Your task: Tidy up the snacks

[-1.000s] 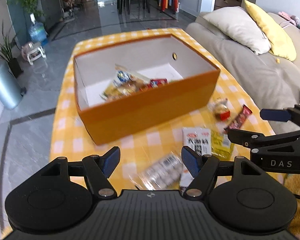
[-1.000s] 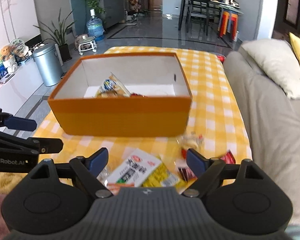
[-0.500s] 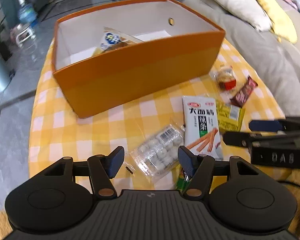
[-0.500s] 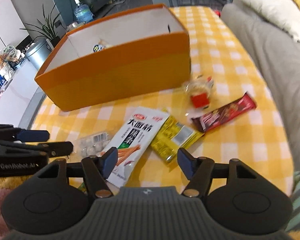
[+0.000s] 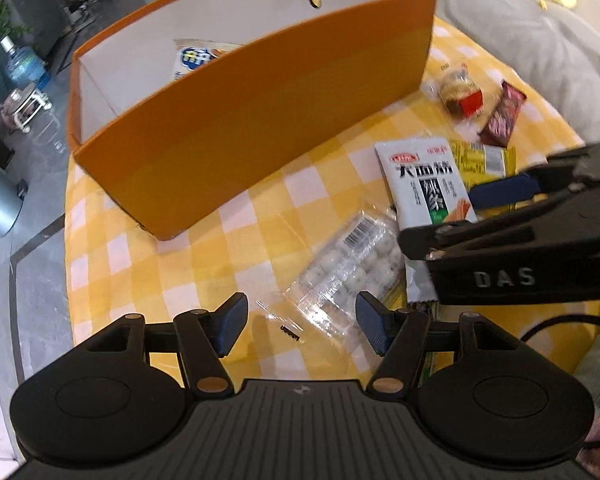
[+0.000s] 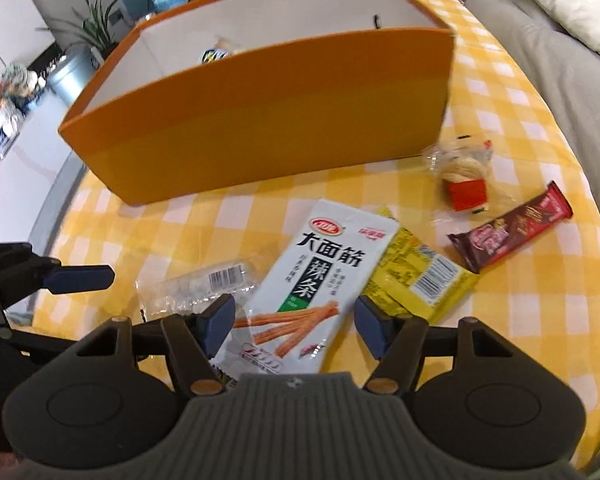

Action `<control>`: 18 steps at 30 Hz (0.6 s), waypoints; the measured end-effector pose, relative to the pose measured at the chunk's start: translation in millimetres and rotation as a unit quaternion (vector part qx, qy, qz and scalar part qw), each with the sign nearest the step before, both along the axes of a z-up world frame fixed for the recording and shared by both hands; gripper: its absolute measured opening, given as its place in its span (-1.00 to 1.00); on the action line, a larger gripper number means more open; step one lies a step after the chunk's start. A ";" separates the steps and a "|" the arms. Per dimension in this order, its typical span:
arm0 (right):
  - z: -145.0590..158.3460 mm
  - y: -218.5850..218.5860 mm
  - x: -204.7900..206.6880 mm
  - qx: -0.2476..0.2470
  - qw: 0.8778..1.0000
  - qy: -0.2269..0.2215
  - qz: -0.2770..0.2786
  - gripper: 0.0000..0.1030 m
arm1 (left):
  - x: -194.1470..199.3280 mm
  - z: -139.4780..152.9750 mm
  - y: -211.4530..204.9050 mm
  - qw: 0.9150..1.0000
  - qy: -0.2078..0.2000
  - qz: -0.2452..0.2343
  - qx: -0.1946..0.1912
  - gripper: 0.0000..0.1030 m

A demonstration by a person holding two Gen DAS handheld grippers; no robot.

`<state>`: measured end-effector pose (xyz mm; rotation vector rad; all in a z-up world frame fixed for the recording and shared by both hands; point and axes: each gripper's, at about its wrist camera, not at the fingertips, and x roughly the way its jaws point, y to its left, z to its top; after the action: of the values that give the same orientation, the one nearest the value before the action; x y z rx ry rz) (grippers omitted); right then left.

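Snacks lie loose on desk (image 6: 512, 92) before orange box (image 6: 260, 120); left hand-held gripper (image 5: 298, 322) spread over clear bag (image 5: 352, 268), right hand-held gripper (image 6: 294, 318) spread over white packet (image 6: 320, 276).

Count on the yellow-and-white checked tablecloth (image 6: 512, 92): one open orange cardboard box with white inside walls (image 6: 260, 120), and five loose snack packets in front of it. These are one white pouch printed with black characters (image 6: 320, 276), one clear bag of white balls (image 5: 352, 268), one yellow foil packet (image 6: 420, 280), one dark red-brown bar wrapper (image 6: 512, 226) and one clear wrapper with a red label (image 6: 464, 176). Inside the box, one packet with a blue-and-white logo (image 5: 196, 56) is countable; anything else there is hidden by the front wall.
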<state>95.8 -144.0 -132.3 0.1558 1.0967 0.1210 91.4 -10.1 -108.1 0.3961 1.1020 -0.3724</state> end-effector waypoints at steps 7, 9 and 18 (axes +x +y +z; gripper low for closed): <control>-11.3 8.3 10.1 -0.016 1.000 0.012 0.012 0.35 | -0.5 -9.3 -8.1 0.999 0.012 -0.042 0.006 0.52; -14.2 8.1 10.8 -0.016 1.000 0.017 0.016 0.26 | 0.7 -12.6 -9.4 0.999 0.018 -0.048 0.006 0.55; -4.0 -2.9 6.3 -0.029 0.999 -0.003 0.028 0.09 | 5.6 -22.4 -23.2 0.996 0.011 -0.090 0.025 0.63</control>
<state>102.2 -146.9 -136.2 0.0723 1.0971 0.1387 97.0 -33.4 -130.5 0.5390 1.1026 -0.5097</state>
